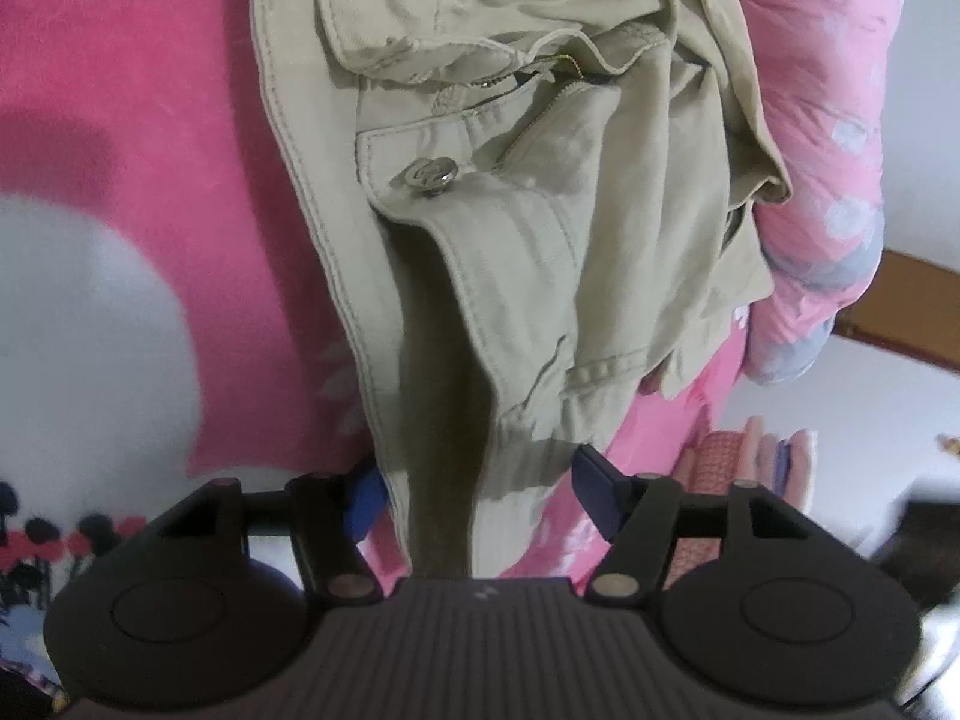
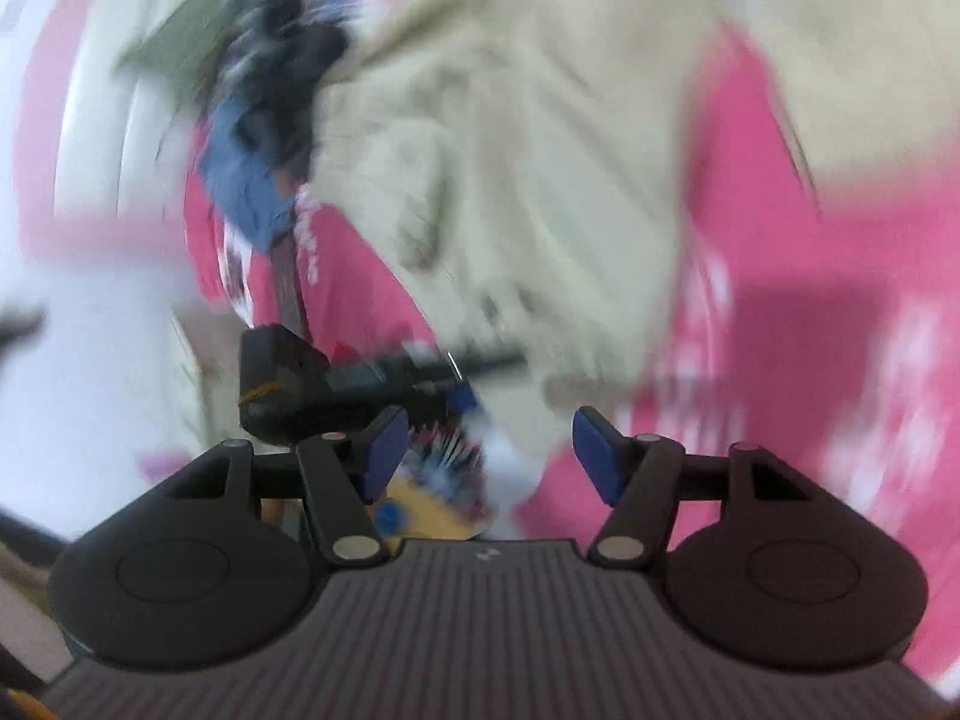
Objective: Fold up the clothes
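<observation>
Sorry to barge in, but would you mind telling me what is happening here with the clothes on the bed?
A person is folding khaki trousers on a pink floral bedspread, working with handheld tongs in each hand. The left tongs straddle the waistband end, near the metal button, with fabric between the blue pads, though they are not clearly pinching it. The right tongs are open and empty above the trousers; that view is heavily blurred.

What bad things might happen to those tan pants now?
The left gripper straddles the edge of the tan pants with its jaws apart, so the fabric may slip out when lifted. The metal button and open zipper could snag. The right gripper is open and empty, its view blurred, so it may grab badly.
</observation>
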A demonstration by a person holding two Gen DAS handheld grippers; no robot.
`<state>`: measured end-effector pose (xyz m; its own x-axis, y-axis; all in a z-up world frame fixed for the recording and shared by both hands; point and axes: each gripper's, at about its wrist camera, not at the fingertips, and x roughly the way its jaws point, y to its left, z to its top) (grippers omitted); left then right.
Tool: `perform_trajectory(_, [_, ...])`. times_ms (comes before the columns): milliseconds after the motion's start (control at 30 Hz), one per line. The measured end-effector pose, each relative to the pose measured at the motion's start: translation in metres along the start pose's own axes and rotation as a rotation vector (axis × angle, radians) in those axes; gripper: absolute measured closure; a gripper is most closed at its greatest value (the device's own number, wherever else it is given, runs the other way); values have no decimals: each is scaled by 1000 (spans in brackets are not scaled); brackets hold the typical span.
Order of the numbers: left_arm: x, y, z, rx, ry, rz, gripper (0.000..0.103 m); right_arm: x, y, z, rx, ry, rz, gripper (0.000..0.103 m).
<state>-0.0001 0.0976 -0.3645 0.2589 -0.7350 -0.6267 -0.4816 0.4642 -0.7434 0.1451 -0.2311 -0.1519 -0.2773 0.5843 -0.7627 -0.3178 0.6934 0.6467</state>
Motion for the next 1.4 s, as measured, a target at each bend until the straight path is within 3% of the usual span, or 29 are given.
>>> perform_trajectory(100, [1, -2, -5, 56, -10, 22, 36, 14, 56, 50, -327, -9, -70, 42])
perform_trajectory(300, [13, -21, -9, 203, -6, 81, 37, 108, 163, 127, -993, 61, -181, 40])
perform_trajectory(367, [12, -20, -10, 214, -4, 83, 37, 138, 181, 144, -1160, 67, -234, 37])
perform_trajectory(467, [9, -15, -9, 208, -2, 77, 38, 180, 197, 168, -1311, 123, -298, 33])
perform_trajectory(533, [7, -11, -9, 196, -2, 68, 39, 200, 207, 178, -1381, 170, -307, 25])
perform_trajectory(700, [16, -16, -4, 159, 4, 41, 39, 245, 226, 194, -1436, 298, -290, 19])
perform_trajectory(867, [17, -18, -2, 151, 13, 34, 39, 283, 217, 195, -1417, 533, -332, 16])
perform_trajectory(967, [23, -23, 2, 156, 21, 33, 39, 285, 208, 190, -1417, 534, -354, 17])
perform_trajectory(1000, [24, -23, 2, 158, 24, 32, 39, 284, 207, 189, -1419, 524, -362, 23])
perform_trajectory(1133, [23, -22, 0, 166, 28, 29, 39, 271, 202, 187, -1407, 466, -398, 82])
perform_trajectory(1267, [27, -28, -1, 192, 27, 38, 39, 230, 203, 187, -1345, 351, -342, 101])
perform_trajectory(1400, [27, -34, -5, 241, 26, 54, 39, 170, 199, 171, -1284, 204, -301, 103])
